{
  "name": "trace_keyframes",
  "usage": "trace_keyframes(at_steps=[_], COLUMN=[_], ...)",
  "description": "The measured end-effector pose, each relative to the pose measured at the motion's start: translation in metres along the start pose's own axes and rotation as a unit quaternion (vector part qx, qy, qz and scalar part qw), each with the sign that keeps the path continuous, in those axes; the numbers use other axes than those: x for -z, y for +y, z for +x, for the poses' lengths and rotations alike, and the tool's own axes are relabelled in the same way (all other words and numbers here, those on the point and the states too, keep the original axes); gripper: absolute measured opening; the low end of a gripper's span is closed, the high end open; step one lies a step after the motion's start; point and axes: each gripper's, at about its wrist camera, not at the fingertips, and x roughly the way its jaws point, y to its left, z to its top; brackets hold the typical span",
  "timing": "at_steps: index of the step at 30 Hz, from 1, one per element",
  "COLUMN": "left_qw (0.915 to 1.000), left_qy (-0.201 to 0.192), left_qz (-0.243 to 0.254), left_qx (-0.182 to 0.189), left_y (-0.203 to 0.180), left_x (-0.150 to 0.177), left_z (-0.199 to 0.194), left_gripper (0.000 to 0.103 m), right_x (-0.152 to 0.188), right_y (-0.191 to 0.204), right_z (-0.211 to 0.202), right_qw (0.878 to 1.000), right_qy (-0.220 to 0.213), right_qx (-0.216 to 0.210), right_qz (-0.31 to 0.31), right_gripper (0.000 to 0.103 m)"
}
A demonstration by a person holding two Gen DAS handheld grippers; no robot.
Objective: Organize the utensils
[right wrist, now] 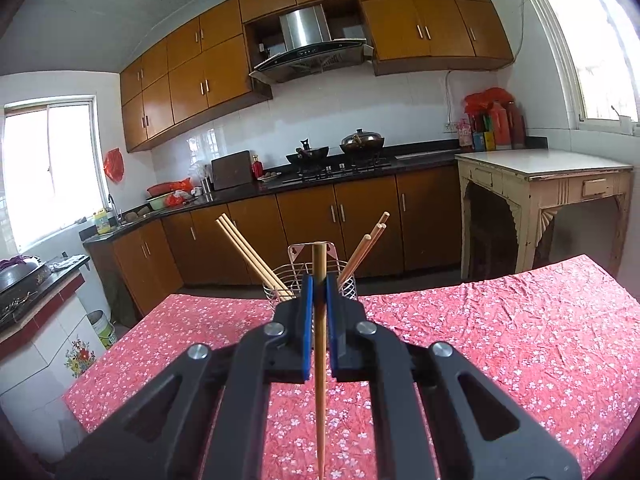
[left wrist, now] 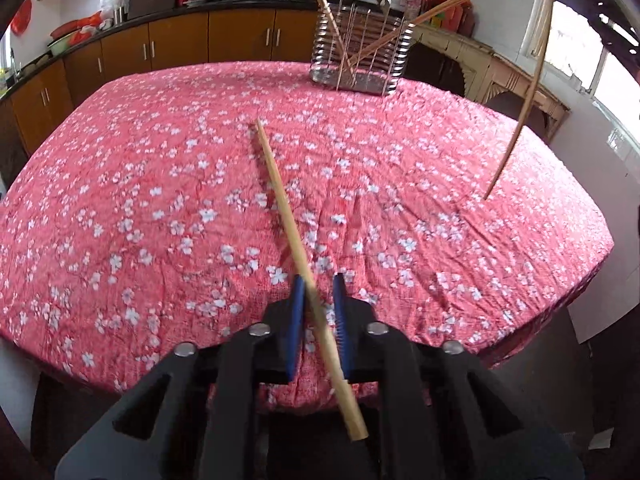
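While the left wrist view looks down over the pink flowered table (left wrist: 120, 208), the left gripper (left wrist: 318, 300) sits low over the cloth with a pale chopstick (left wrist: 296, 248) lying diagonally through its blue jaws, which are drawn nearly together around the stick; whether both pads truly bite on it I cannot tell, since it crosses the gap at a slant. That slant is the worry: held off-axis near its thick end, with the long part reaching out over the cloth, the stick could pivot or slide free as it lifts, or its far tip could drag and catch in the creased fabric. Up at the far edge stands the wire utensil holder (left wrist: 360, 56), already carrying leaning chopsticks, and at the right the second chopstick (left wrist: 524, 112) hangs in the air, its tip just above the table, so the two sticks could cross if both hands close on the holder together. Over to the right wrist view, the right gripper (right wrist: 319, 292) has its jaws pinching the darker chopstick (right wrist: 320, 344) upright, tip pointing down toward the cloth, with the wire holder (right wrist: 308, 280) straight ahead and well apart. Two bundles of chopsticks (right wrist: 248, 252) fan out of it left and right, leaving a narrow opening in the middle; a drop that is slightly off could knock those leaners, strike the rim, or nudge the light basket across the cloth.
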Motion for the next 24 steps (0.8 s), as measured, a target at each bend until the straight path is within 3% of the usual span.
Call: trace_keyframes(at_steps=[8,17,21,24], left_qw=[0.9998,0.9978,0.9983,0.9987], left_qy=[0.016,0.029,0.019,0.012], left_qz=[-0.008,-0.009,-0.009,0.006], left_qx=[-0.011,-0.059,-0.054,-0.049], left_y=[0.029,0.07,0.076,0.073], left_x=[-0.039,-0.133,-0.137,-0.119], left_z=[0.028,0.099,0.093,0.075], left_gripper=[0.007,0.007,0.007,0.007], right_x=[-0.001,-0.01,-0.01,-0.01], right_y=[-0.016,-0.053,-0.063,-0.066], right_z=[0.012,0.04,0.049,0.05], right_qw=[1.0,0.999,0.998,0.998], right_qy=[0.004,0.005,0.01,0.01], right_qx=[0.008,0.035,0.043,0.042], right_qz=[0.008,0.028,0.033,0.036], right_gripper=[0.007,0.007,0.007,0.007])
